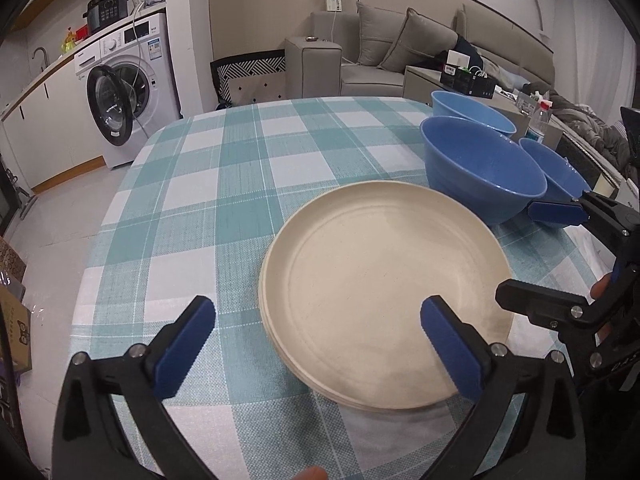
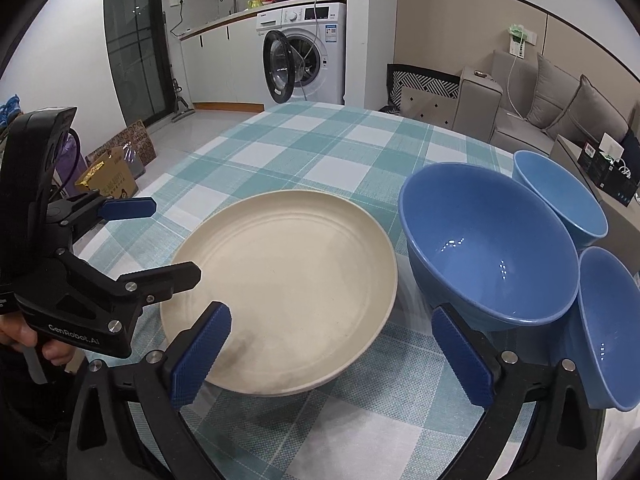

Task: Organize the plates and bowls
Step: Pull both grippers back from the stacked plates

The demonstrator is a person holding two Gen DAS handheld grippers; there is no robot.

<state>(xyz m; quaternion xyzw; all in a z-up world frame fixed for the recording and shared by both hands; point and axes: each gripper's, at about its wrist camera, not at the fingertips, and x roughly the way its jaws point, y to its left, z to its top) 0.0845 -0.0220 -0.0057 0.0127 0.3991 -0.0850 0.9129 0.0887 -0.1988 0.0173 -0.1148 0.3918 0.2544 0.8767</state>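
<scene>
A stack of cream plates (image 1: 384,292) (image 2: 284,296) lies on the checked tablecloth (image 1: 200,200). To its right stand three blue bowls: a large one (image 1: 480,164) (image 2: 488,248), one behind it (image 1: 468,114) (image 2: 560,196), and a third at the right (image 1: 560,176) (image 2: 608,328). My left gripper (image 1: 318,312) (image 2: 160,240) hovers open over the stack's near left rim, holding nothing. My right gripper (image 2: 332,314) (image 1: 532,252) is open too, above the stack's near right rim beside the large bowl, with nothing gripped.
The table's rounded edge drops to a tiled floor on the left, where cardboard boxes (image 2: 112,172) sit. A washing machine (image 1: 120,92) with its door ajar and a grey sofa (image 1: 380,52) stand beyond the table.
</scene>
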